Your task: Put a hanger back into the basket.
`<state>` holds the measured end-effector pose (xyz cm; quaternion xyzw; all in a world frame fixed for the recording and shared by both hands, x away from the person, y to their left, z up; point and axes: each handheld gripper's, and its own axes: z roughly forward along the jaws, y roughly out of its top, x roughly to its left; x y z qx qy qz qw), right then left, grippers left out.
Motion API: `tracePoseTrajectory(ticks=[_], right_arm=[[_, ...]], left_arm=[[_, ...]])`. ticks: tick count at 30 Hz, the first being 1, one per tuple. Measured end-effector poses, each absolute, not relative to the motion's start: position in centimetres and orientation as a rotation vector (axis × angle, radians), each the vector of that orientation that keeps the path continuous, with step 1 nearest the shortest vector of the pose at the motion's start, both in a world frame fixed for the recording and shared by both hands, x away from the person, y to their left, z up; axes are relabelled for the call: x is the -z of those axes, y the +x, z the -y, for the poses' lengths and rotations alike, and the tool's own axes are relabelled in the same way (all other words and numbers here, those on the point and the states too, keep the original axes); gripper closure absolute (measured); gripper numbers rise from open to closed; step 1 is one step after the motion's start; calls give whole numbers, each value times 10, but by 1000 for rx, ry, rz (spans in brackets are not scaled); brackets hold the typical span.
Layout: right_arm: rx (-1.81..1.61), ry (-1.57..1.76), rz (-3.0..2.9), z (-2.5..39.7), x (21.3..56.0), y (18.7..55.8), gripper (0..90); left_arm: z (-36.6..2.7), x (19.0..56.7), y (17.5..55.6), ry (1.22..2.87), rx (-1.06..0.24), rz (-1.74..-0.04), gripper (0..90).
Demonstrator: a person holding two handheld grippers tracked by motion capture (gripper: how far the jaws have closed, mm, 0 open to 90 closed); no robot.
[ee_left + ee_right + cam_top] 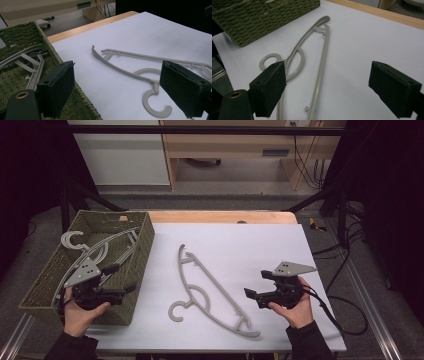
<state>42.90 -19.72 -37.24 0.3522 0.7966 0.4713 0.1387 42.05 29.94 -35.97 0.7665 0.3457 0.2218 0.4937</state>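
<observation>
Between the two tools, flat on the white desk [260, 245], lies a grey hanger [210, 290]. Its hook points toward the left tool [124, 278], its long bar toward the right tool [256, 283].

Left tool: held in the person's left hand [82, 312], sits over the near right corner of the green woven basket [142, 245]. Jaws spread wide, nothing between them. In the left gripper view the hanger [140, 72] lies ahead and right of the jaws, hook end [156, 105] closest to the right jaw, not touching it. Basket edge [72, 92] runs under the left jaw.

Right tool: held in the person's right hand [295, 307], hovers just off the hanger's right side, apart from it. Jaws also wide open, empty. In the right gripper view the hanger [322, 57] runs away from the tool, its hook [265, 61] just beyond the left jaw, its bar passing between the jaws lower down on the desk. Basket wall [262, 20] is farther off, up and left.

Inside the basket, more grey hangers [100, 250] lie stacked, one hook [72, 240] sticking over the left rim. Same hangers [27, 60] show left of the left tool's left jaw.
</observation>
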Motion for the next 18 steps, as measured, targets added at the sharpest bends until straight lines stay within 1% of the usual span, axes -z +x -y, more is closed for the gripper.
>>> tracePoseTrajectory(ticks=[13,14,15,16,17,18], right_arm=[[-1184,955,-2495,157,389,427,178],[-1152,949,-2530,149,393,427,203],[-1152,949,-2530,149,393,427,203],[-1096,946,-2578,141,398,426,227],[-1096,946,-2578,141,398,426,227],[-1039,936,-2617,134,401,425,248]], left_arm=[[-295,365,419,1896,-536,-812,123],[-294,365,419,1903,-538,-805,122],[-294,365,419,1903,-538,-805,121],[-294,365,419,1903,-538,-801,121],[-294,365,419,1903,-538,-801,121],[-295,365,418,1903,-541,-804,122]])
